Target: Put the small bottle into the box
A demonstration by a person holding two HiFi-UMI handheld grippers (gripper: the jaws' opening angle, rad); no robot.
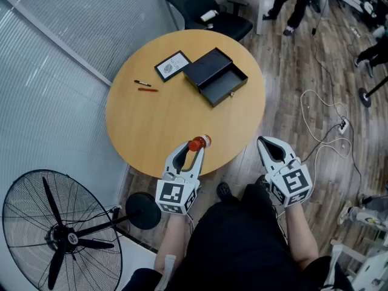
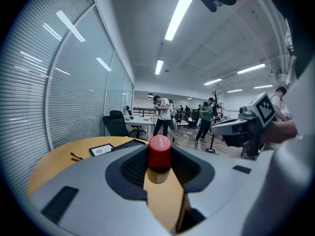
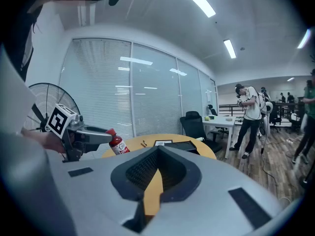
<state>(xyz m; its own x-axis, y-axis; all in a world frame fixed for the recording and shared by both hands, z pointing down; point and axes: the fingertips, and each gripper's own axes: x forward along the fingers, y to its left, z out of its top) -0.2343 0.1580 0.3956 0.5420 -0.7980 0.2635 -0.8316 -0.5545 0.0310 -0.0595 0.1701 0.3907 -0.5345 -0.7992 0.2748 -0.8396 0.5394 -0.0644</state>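
- Bottle (image 1: 200, 142), red-capped, is seen clamped at the tips of the left tongs (image 1: 194, 147). It is held tilted above the near edge of the desk (image 1: 151, 123).
- The right tongs (image 1: 262, 140) are held off the desk edge, closed and with nothing between them.
- The box (image 1: 230, 91) is found lying open on the far side of the desk, well apart from the bottle, with a card (image 1: 172, 65) just beside it.
- The carry across the desk is judged to be the step in hand, and nothing has yet been placed in the box.
- A firm squeeze is best kept throughout, since only the tips are on the bottle and a slip seems possible.
- The bottle should be brought over the open tray rather than the raised black half beside it, then lowered until it is inside the walls.
- Release is best left until the bottle is resting on the tray floor, so that it is not dropped or left to roll out.
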